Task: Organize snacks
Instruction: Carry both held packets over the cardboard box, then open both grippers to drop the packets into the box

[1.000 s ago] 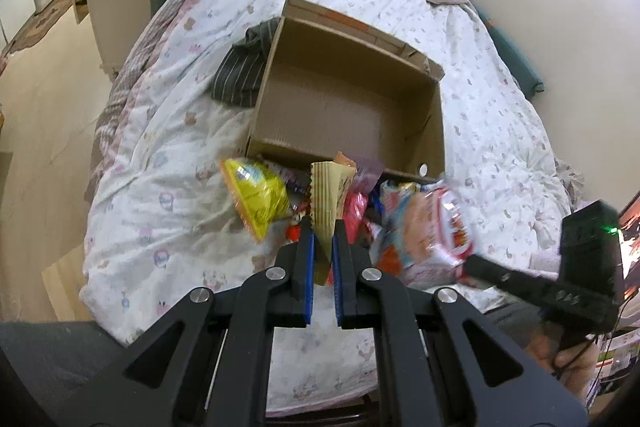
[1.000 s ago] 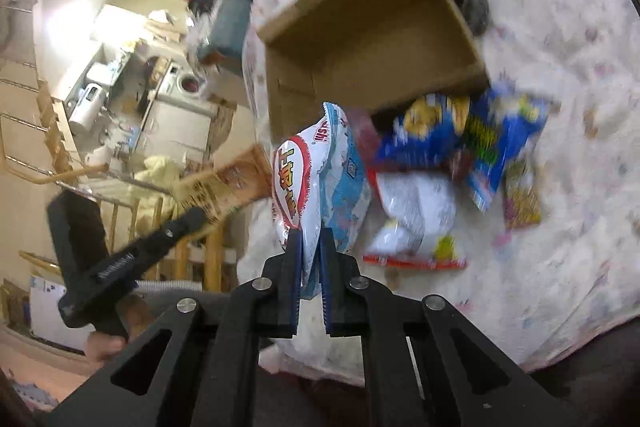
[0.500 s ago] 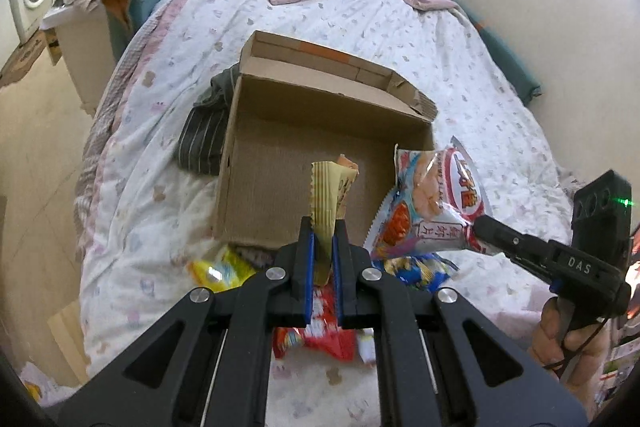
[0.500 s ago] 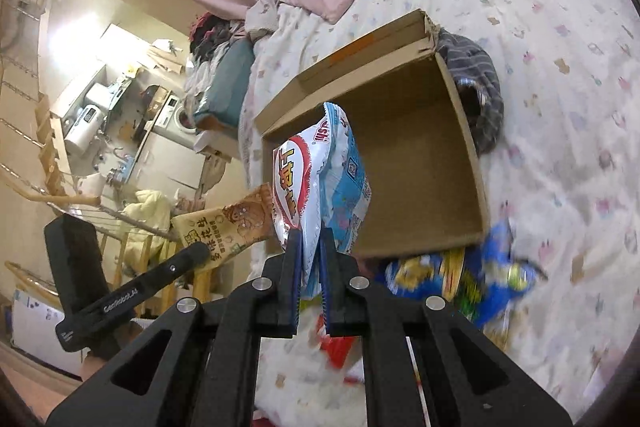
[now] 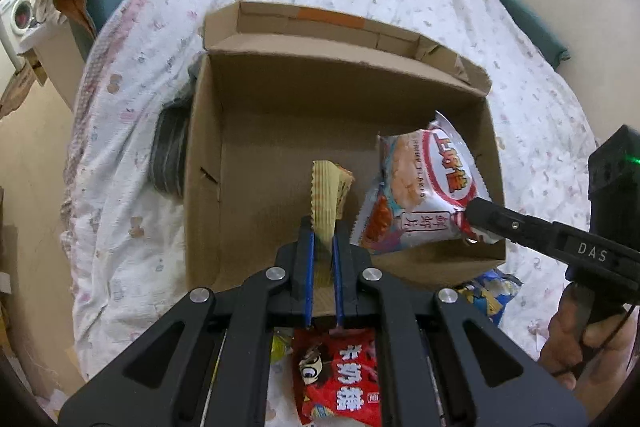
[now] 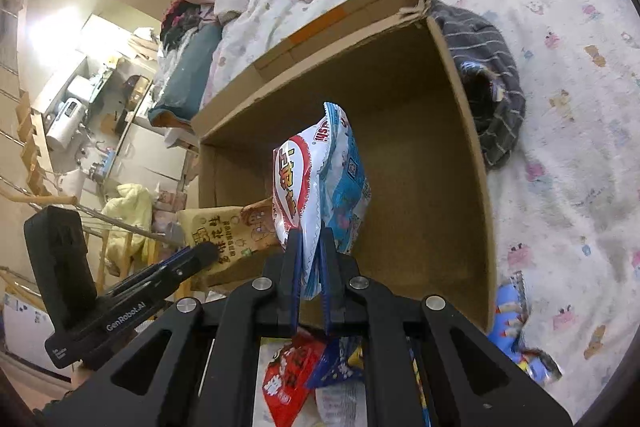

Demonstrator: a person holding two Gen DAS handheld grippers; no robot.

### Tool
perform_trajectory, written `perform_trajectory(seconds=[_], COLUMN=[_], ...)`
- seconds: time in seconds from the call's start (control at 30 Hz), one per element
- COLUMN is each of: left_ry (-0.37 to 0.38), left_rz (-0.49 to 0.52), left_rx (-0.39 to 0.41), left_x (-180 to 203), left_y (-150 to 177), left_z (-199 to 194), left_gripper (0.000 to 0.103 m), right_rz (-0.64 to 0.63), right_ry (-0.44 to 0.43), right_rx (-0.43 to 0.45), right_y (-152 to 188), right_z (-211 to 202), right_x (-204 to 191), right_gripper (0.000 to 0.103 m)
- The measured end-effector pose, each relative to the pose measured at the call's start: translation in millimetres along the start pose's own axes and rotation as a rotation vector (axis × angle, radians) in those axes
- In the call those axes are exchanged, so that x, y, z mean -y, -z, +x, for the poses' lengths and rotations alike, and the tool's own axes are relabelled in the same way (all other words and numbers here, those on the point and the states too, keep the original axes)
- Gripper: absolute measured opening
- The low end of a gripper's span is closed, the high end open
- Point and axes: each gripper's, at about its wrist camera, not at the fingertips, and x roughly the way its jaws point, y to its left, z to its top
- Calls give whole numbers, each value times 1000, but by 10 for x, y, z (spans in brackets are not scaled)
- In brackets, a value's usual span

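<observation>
The left hand-held gripper [image 5: 323, 247] is clamped on the crimped end of a tan packet [image 5: 329, 201], which hangs over the near part of the open box [image 5: 204, 163] on the bed [image 5: 120, 115]. The right hand-held gripper [image 6: 311, 259] is clamped on the sealed edge of a white-and-red crisp bag [image 6: 316, 183], hanging over the box's right side. Neither pack appears to touch the floor of the box, which looks bare.

Both packs look light, puffy and crushable, with slick film; the flat crimped seam is the sensible place to hold, since squeezing the body would probably break the contents or let it slip.

The cardboard walls are low and thin and would likely flex if struck. There is wide free room inside the box for both packs side by side. More snacks lie on the bed just before the near wall, among them a red packet [image 5: 340, 383] and a blue one [image 6: 516, 331]. A striped cloth [image 6: 488, 83] is bunched against the left wall.
</observation>
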Motion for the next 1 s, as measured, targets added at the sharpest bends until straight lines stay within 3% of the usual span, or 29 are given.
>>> perform_trajectory(seconds=[0.13, 0.27, 0.47, 0.6, 0.67, 0.73, 0.87, 0.9, 0.97, 1.0], left_ry=[8, -27, -21, -31, -35, -68, -92, -88, -99, -108], left_rz=[6, 50, 39, 53, 63, 71, 69, 68, 70, 70], left_rx=[-37, -24, -17, 24, 63, 92, 151, 158, 166, 166], left_x=[47, 111, 104, 111, 113, 117, 79, 66, 48, 42], left_y=[9, 40, 33, 31, 32, 31, 30, 30, 35, 38], left_z=[111, 123, 81, -24, -108, -180, -288, -296, -299, -294], left_gripper=[7, 8, 11, 46, 56, 73, 75, 75, 76, 76], right_rz=[-12, -5, -33, -32, -36, -50, -146, -173, -197, -198], right_ry=[23, 45, 101, 111, 122, 143, 240, 261, 270, 265], right_rx=[-49, -95, -95, -91, -93, -85, -27, -2, 31, 50], right_y=[30, 69, 32, 8, 7, -7, -21, -25, -38, -42], right_z=[182, 313, 341, 328, 331, 324, 255, 225, 175, 140], right_x=[7, 66, 82, 66, 58, 34, -97, -137, -175, -184], right_gripper=[9, 9, 9, 13, 13, 14, 20, 27, 60, 82])
